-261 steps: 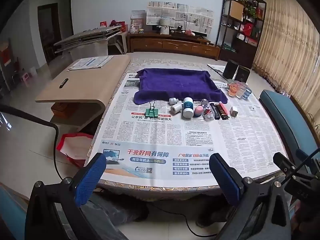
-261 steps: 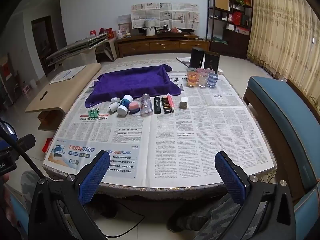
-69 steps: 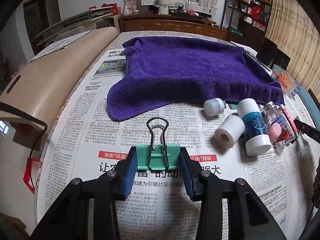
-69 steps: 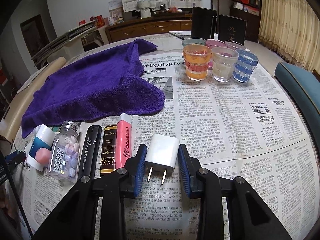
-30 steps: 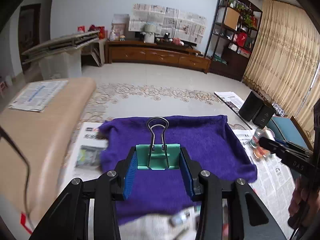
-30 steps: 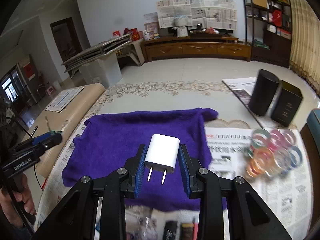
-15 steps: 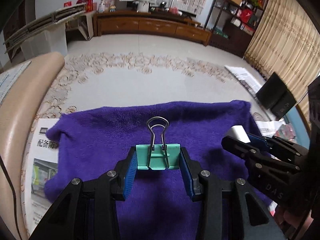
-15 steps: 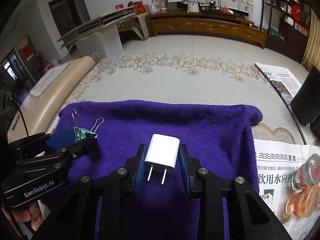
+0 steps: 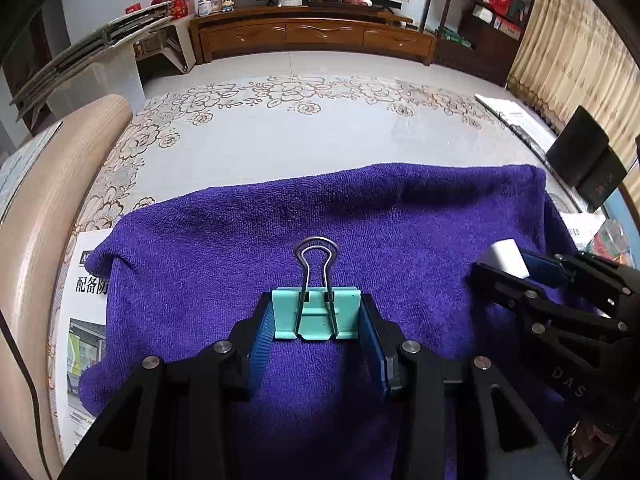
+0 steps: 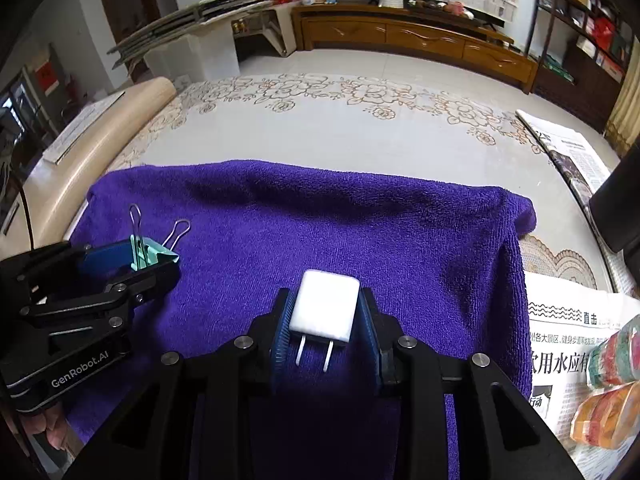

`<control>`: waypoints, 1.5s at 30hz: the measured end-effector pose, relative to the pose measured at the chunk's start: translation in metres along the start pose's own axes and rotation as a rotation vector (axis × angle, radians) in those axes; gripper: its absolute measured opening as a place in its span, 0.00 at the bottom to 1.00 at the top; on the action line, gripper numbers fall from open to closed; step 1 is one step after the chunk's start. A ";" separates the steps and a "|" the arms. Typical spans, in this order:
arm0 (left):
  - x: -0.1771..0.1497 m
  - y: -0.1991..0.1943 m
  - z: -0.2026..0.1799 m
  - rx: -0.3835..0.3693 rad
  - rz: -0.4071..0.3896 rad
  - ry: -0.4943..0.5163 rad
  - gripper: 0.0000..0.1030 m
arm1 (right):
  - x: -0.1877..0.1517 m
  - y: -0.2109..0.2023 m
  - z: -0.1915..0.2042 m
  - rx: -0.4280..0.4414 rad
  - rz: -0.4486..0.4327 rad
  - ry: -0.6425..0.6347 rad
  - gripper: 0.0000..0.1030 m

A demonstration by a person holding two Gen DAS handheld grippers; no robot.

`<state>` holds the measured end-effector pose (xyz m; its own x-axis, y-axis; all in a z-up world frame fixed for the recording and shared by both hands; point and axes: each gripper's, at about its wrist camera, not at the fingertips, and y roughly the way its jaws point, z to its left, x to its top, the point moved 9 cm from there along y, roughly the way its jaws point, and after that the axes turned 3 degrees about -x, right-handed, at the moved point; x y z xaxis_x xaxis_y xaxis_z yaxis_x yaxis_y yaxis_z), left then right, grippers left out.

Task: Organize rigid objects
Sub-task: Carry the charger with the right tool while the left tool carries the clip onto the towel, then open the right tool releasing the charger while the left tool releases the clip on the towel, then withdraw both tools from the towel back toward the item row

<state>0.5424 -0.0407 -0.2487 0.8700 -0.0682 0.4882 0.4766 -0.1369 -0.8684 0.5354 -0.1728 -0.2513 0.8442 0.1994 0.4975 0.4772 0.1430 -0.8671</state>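
Note:
My left gripper (image 9: 316, 324) is shut on a green binder clip (image 9: 316, 312), wire handles pointing forward, low over the left half of the purple towel (image 9: 360, 216). My right gripper (image 10: 325, 320) is shut on a white plug adapter (image 10: 326, 306), prongs toward the camera, low over the towel (image 10: 360, 232) near its middle. In the right wrist view the left gripper (image 10: 132, 264) with the clip (image 10: 150, 254) is at the left. In the left wrist view the right gripper (image 9: 516, 266) with the adapter (image 9: 506, 258) is at the right.
The towel lies on a newspaper-covered table (image 9: 88, 280) with a floral cloth (image 9: 280, 128) beyond. Black boxes (image 9: 584, 160) stand at the far right, coloured glasses (image 10: 608, 392) at the right edge. A wooden bench (image 9: 36, 208) runs along the left.
Both grippers have come lower and closer over the towel with their objects still held. The row of small items on the newspaper has passed out of view behind them.

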 end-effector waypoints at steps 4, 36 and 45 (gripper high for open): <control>0.002 0.002 -0.002 -0.007 0.011 0.010 0.46 | 0.001 0.002 0.002 0.025 0.006 -0.003 0.40; -0.131 -0.158 -0.003 -0.106 -0.212 -0.197 0.94 | -0.132 -0.191 -0.045 -0.019 -0.162 0.179 1.00; -0.174 -0.133 -0.015 -0.036 -0.107 -0.149 0.95 | -0.202 -0.188 -0.065 0.004 -0.154 0.282 1.00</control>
<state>0.3254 -0.0253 -0.2167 0.8248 0.0952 0.5574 0.5652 -0.1714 -0.8070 0.2915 -0.3028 -0.1903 0.7970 -0.1014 0.5954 0.6039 0.1541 -0.7820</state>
